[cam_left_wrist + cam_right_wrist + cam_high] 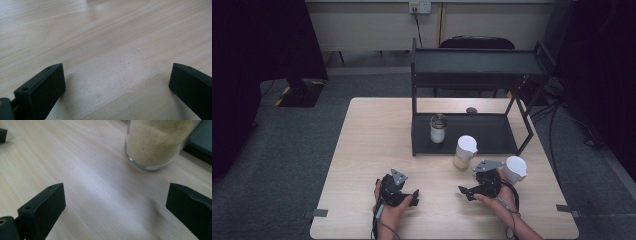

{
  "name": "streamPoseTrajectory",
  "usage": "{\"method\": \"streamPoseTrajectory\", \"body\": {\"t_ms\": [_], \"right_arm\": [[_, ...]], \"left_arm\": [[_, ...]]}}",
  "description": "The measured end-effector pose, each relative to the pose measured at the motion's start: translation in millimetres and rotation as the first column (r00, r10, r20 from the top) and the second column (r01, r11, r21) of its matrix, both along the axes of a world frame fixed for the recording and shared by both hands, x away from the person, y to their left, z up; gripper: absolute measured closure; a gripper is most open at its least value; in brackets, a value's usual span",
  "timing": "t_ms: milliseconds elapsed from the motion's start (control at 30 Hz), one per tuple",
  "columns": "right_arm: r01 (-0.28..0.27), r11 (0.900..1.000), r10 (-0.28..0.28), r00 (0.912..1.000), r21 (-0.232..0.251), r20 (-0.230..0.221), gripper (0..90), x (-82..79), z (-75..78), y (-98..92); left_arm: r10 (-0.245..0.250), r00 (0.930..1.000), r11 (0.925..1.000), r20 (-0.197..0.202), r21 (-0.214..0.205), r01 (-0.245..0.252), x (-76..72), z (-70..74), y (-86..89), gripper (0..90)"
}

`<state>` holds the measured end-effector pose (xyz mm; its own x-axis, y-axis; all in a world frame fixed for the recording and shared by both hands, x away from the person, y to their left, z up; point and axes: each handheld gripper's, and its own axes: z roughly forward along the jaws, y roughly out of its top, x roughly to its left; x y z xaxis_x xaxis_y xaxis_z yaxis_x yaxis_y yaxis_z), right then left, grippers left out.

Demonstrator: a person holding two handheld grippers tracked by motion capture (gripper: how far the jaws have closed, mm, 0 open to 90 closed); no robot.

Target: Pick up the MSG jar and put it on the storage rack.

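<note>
My left gripper (414,197) rests low over the near middle of the wooden table (372,150), held in a hand, jaws wide apart. In the left gripper view it (117,85) is open over bare wood. My right gripper (464,193) faces it from the right and stands open too (115,205), nothing between its jaws. A glass jar of beige grains with a white lid (465,151) stands just beyond the right gripper, and its glass base (155,145) is close ahead in the right gripper view. A second white-lidded jar (515,168) stands right beside the right hand.
A black two-tier rack (477,65) stands at the table's far side, its edge (200,142) behind the grain jar. A small jar with a metal lid (438,128) sits on its lower shelf. A dark small object (471,110) lies behind the rack. A chair stands beyond the table.
</note>
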<state>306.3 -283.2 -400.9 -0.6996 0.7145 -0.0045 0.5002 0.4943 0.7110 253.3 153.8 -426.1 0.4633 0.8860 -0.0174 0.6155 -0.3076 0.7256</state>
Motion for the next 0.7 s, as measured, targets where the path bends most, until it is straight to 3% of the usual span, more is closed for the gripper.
{"method": "streamPoseTrajectory", "body": {"t_ms": [333, 467, 700], "right_arm": [[0.051, 0.9973, -0.051, 0.9987, 0.052, 0.006, 3.0, 8.1, 3.6, 6.3], [0.092, 0.9919, -0.095, 0.9952, 0.087, 0.023, 4.6, 7.8, 1.9, 8.9], [0.154, 0.9848, -0.161, 0.9831, 0.08, 0.087, 9.0, 4.1, 0.5, 21.0]], "left_arm": [[0.0, 1.0, 1.0, 0.0, 0.0, 0.0, 0.0, 0.0, 0.0, 0.0], [0.0, 1.0, 1.0, 0.0, 0.0, 0.0, 0.0, 0.0, 0.0, 0.0], [0.0, 1.0, 1.0, 0.001, 0.0, 0.0, -0.1, -0.2, 0.0, 0.0]]}}
